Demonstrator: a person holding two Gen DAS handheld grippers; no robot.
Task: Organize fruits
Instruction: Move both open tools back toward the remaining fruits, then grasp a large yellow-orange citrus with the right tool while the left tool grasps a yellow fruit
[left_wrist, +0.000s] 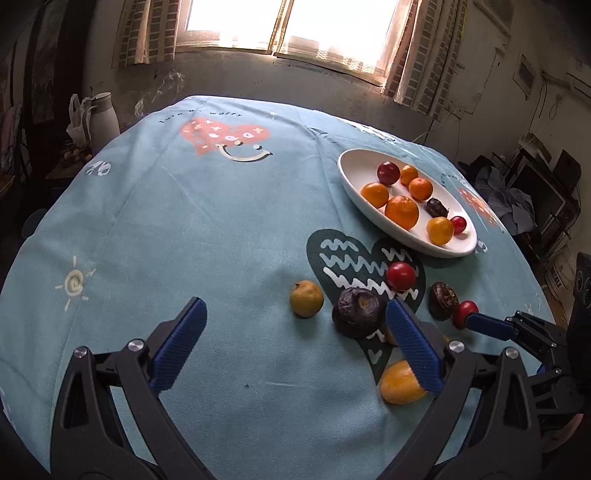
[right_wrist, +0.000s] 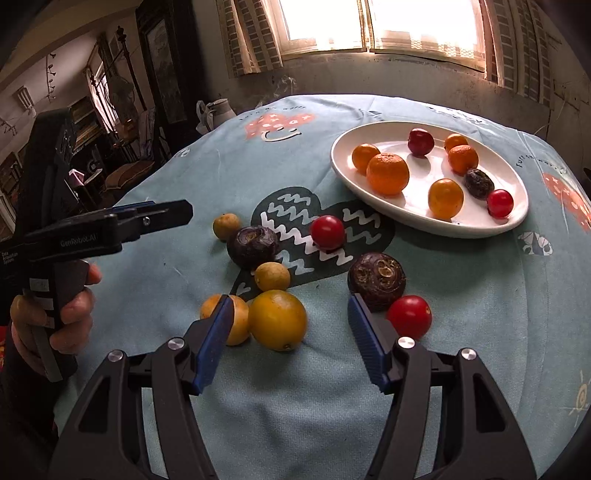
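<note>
Currently both of your grippers are released and hold nothing. Right gripper (right_wrist: 291, 339): jaws spread wide, low over the table (right_wrist: 480, 314), aimed into the loose cluster of fruit. Left gripper (left_wrist: 295, 343): also spread, hovering beside the same cluster.

Sorted so far: the white dish (right_wrist: 517, 218) at the far right carries several oranges, two red fruits and a dark one. Presumably it is the collection point, so everything off it is pending.

Pending on the cloth:
- large yellow fruit (right_wrist: 277, 319), just ahead of the right gripper's opening, toward its left finger and touching a smaller orange fruit (right_wrist: 236, 325) partly hidden behind that finger
- red tomato (right_wrist: 410, 316), just outside the right finger, touching a brown wrinkled fruit (right_wrist: 376, 280)
- small yellow fruit (right_wrist: 272, 276), dark purple fruit (right_wrist: 252, 246), second red fruit (right_wrist: 327, 232) and another small yellow one (right_wrist: 226, 226), farther ahead

Judgement: the large yellow fruit is your likeliest next pick (the touching neighbour may roll when you close).
</note>
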